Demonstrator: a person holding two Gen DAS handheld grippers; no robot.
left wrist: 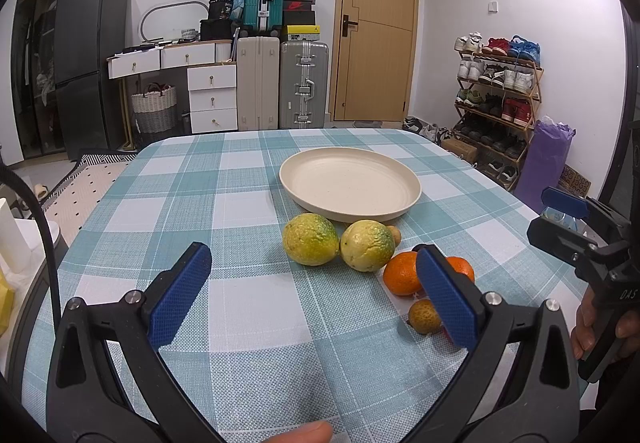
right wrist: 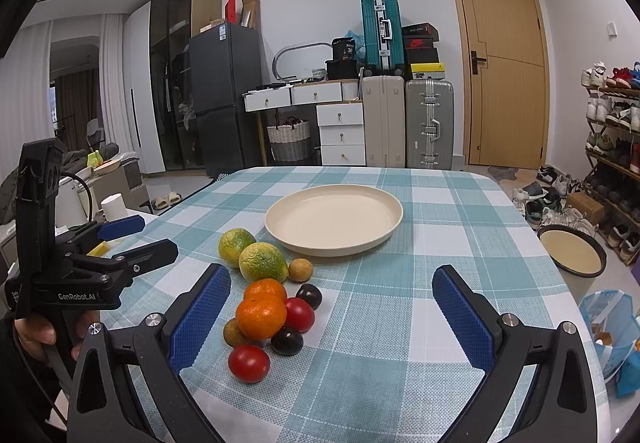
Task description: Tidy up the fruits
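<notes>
Holding both grippers, left [left wrist: 312, 279] and right [right wrist: 332, 307], with fingers spread wide and empty, we see the fruits [right wrist: 262, 315] clustered on the worktop [right wrist: 380, 343] just before the bare plate [right wrist: 334, 219].

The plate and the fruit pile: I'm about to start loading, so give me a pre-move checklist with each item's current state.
1. Plate holds nothing: ok.
2. Left tool open, nothing between its pads: ok.
3. Right tool open, nothing held: ok.
4. Fruit all on the checked tablecloth, near side of the plate: ok.
5. Fruit spaced for a clean grasp: not ok; the front orange touches a red tomato and the orange behind it.
6. Nearest red tomato free on its near side: ok.
</notes>
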